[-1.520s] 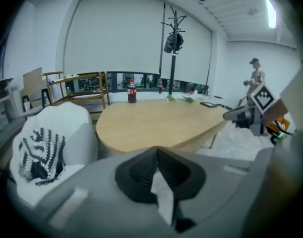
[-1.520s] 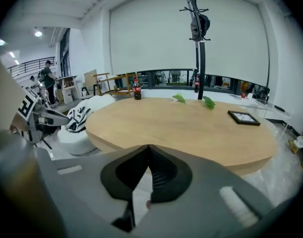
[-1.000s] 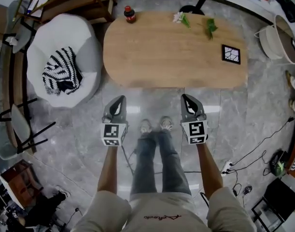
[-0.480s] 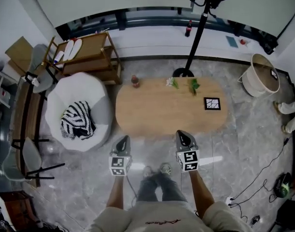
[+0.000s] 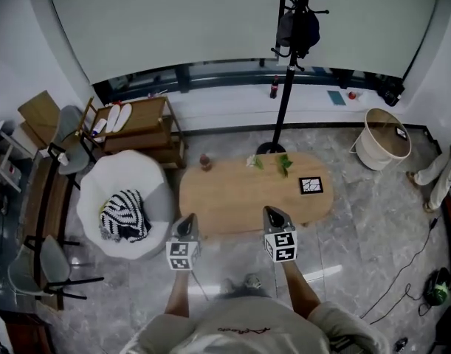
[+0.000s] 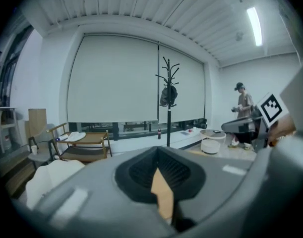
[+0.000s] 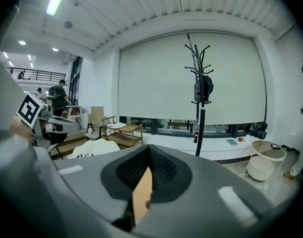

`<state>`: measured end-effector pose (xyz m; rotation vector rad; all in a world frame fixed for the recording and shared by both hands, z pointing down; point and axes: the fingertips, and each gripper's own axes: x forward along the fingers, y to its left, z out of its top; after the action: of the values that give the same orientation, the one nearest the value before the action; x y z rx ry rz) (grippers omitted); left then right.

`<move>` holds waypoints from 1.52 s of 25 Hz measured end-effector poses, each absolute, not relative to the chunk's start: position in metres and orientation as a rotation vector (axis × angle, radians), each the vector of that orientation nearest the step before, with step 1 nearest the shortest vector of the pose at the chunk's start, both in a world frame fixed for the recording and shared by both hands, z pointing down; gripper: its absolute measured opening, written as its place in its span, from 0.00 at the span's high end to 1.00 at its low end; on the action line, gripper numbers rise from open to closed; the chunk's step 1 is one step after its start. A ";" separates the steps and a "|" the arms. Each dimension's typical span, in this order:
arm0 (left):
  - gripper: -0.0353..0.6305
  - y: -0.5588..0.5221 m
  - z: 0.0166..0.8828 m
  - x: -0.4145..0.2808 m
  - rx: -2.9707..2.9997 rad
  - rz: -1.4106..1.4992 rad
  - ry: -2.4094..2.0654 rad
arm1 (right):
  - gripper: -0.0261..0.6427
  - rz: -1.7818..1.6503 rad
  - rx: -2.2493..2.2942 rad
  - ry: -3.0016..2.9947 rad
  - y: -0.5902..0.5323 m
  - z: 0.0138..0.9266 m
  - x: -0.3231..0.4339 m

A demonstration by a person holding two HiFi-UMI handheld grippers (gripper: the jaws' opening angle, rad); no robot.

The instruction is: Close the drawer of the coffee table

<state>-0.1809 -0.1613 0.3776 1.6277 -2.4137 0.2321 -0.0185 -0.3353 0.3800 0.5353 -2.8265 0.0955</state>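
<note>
The grey left gripper (image 5: 185,224) and right gripper (image 5: 274,214) are hovering empty, jaws together, near the oval light-wood surface (image 5: 240,196), likely because no drawer is showing open.

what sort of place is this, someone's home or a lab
Likely a mock living room set up in a studio or lab, not a real home: a wooden coffee table, a white beanbag chair and a coat stand before a blank screened wall.
</note>
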 end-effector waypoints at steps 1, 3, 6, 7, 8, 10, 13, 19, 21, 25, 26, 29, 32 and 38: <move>0.95 -0.162 0.370 -0.181 1.637 0.237 -2.424 | 0.96 0.090 0.545 -2.831 -0.337 0.373 -0.016; 0.95 -0.163 0.356 -0.182 1.655 0.241 -2.445 | 0.96 0.077 0.561 -2.844 -0.340 0.359 -0.011; 0.95 -0.168 0.331 -0.190 1.670 0.245 -2.479 | 0.96 0.059 0.581 -2.875 -0.346 0.340 -0.012; 0.95 -0.170 0.324 -0.193 1.675 0.244 -2.492 | 0.96 0.054 0.585 -2.885 -0.347 0.334 -0.013; 0.95 -0.171 0.315 -0.195 1.682 0.238 -2.501 | 0.96 0.049 0.588 -2.894 -0.348 0.328 -0.013; 0.95 -0.173 0.300 -0.196 1.691 0.218 -2.513 | 0.96 0.038 0.591 -2.905 -0.349 0.322 -0.014; 0.95 -0.178 0.289 -0.200 1.701 0.197 -2.523 | 0.96 0.030 0.594 -2.917 -0.351 0.314 -0.016; 0.95 -0.182 0.281 -0.204 1.699 0.169 -2.541 | 0.96 0.021 0.584 -2.929 -0.355 0.304 -0.024; 0.95 -0.181 0.278 -0.205 1.705 0.160 -2.545 | 0.96 0.021 0.581 -2.927 -0.353 0.303 -0.026; 0.95 -0.176 0.277 -0.208 1.698 0.147 -2.551 | 0.96 0.012 0.575 -2.927 -0.347 0.302 -0.031; 0.95 -0.176 0.277 -0.208 1.699 0.150 -2.552 | 0.96 0.010 0.577 -2.928 -0.347 0.302 -0.030; 0.95 -0.177 0.275 -0.206 1.708 0.154 -2.552 | 0.96 0.013 0.582 -2.926 -0.348 0.302 -0.028; 0.95 -0.177 0.274 -0.203 1.709 0.151 -2.555 | 0.96 0.020 0.581 -2.929 -0.347 0.303 -0.027; 0.95 -0.177 0.276 -0.197 1.704 0.167 -2.550 | 0.96 0.030 0.582 -2.924 -0.343 0.305 -0.022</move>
<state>-0.1973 -0.1772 0.2759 1.7038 -2.5504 0.1671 -0.0224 -0.3434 0.3049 0.5822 -2.9243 0.0299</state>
